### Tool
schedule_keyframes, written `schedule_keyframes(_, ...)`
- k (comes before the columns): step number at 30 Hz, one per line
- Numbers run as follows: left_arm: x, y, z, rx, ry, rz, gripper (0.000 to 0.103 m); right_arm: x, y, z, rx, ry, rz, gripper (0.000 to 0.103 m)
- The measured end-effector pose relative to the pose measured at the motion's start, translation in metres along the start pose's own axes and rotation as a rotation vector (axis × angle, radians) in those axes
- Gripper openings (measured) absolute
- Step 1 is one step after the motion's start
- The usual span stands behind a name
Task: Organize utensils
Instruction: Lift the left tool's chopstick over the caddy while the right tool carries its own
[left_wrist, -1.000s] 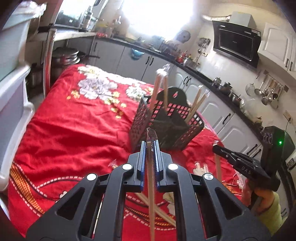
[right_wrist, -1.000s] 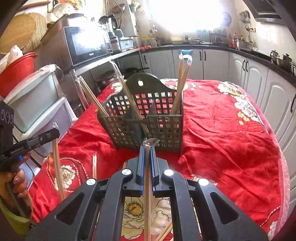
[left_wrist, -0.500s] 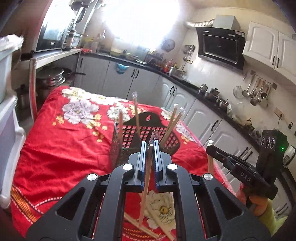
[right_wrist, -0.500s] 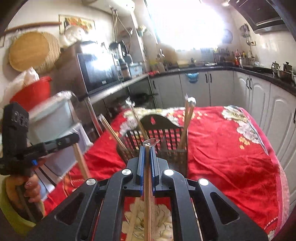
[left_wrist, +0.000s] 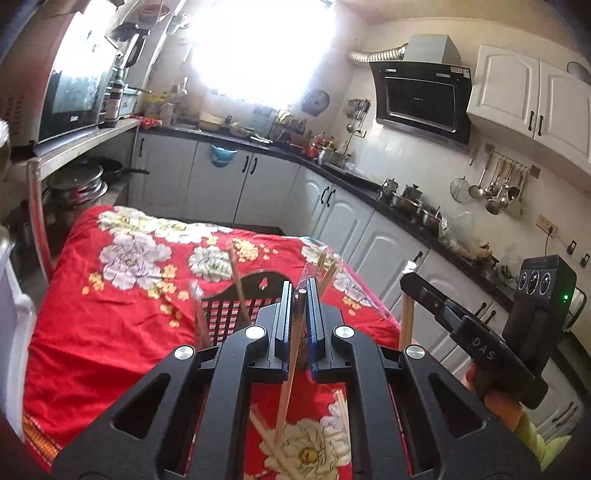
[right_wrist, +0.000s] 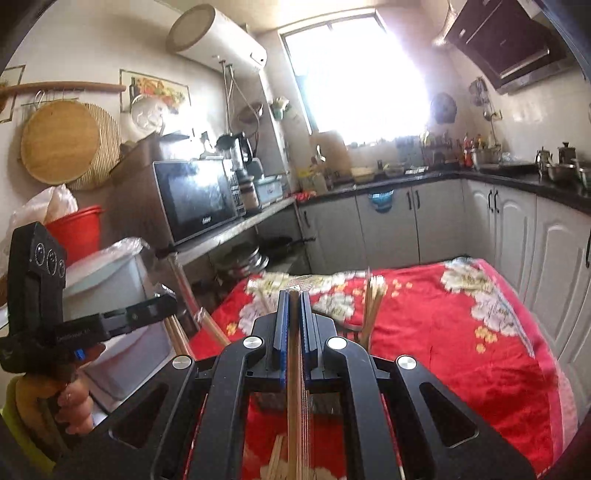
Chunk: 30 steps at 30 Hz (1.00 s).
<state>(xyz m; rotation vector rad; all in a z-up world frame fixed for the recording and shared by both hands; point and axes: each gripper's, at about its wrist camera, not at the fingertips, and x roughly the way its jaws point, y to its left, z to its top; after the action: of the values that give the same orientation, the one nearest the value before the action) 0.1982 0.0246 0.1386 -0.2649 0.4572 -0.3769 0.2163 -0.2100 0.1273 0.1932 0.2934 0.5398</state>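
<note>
**Both grippers lifted, each pinching wrapped chopsticks above the basket**

The left gripper (left_wrist: 298, 295) has its blue-lined jaws pressed together on a pair of pale wooden chopsticks in a clear wrapper (left_wrist: 288, 380), which hang down through the jaws at a slight slant. The right gripper (right_wrist: 294, 297) is likewise clamped on a second wrapped wooden chopstick pair (right_wrist: 294, 387) running straight down between its fingers; the lower ends of both pairs are cut off by the gripper bodies.

The dark plastic lattice utensil basket (left_wrist: 236, 314) is mostly hidden behind the left gripper; only its arched back and part of the grid show, blurred. In the right wrist view it is hard to make out at all, probably just a sliver of rim beside the upright bundle of chopsticks (right_wrist: 373, 306) standing in it.

A second ago both cameras looked down on the whole basket, close ahead; now both grippers have risen and tilted up, so the basket sits low in view and the kitchen walls fill the frames.

Loose chopsticks (left_wrist: 266, 428) lie on the red floral tablecloth (left_wrist: 110, 332) under the left gripper. Beyond stand white cabinets (left_wrist: 347, 221), a black range hood (left_wrist: 421, 99) and a microwave (right_wrist: 199, 199).
</note>
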Motion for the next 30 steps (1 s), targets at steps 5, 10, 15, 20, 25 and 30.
schedule_keyframes(5, 0.003, -0.003, 0.019, 0.016, -0.029, -0.006, 0.004, 0.014, 0.004, 0.018, -0.018, -0.056, -0.015, 0.006)
schedule_keyframes(10, 0.005, 0.002, 0.033, 0.015, -0.050, -0.002, 0.004, 0.033, 0.007, 0.031, -0.029, -0.068, -0.014, 0.006)
schedule_keyframes(15, 0.006, 0.009, 0.052, 0.001, -0.081, 0.003, 0.004, 0.050, 0.011, 0.039, -0.051, -0.076, -0.012, 0.006)
schedule_keyframes(20, 0.000, 0.009, 0.076, 0.019, -0.137, 0.020, 0.004, 0.064, 0.015, 0.051, -0.071, -0.112, -0.007, 0.006)
schedule_keyframes(25, 0.002, 0.009, 0.089, 0.047, -0.173, 0.052, 0.004, 0.076, 0.018, 0.060, -0.080, -0.163, 0.003, 0.006)
schedule_keyframes(30, 0.010, 0.014, 0.088, 0.057, -0.177, 0.080, 0.004, 0.090, 0.018, 0.066, -0.070, -0.201, -0.001, 0.006)
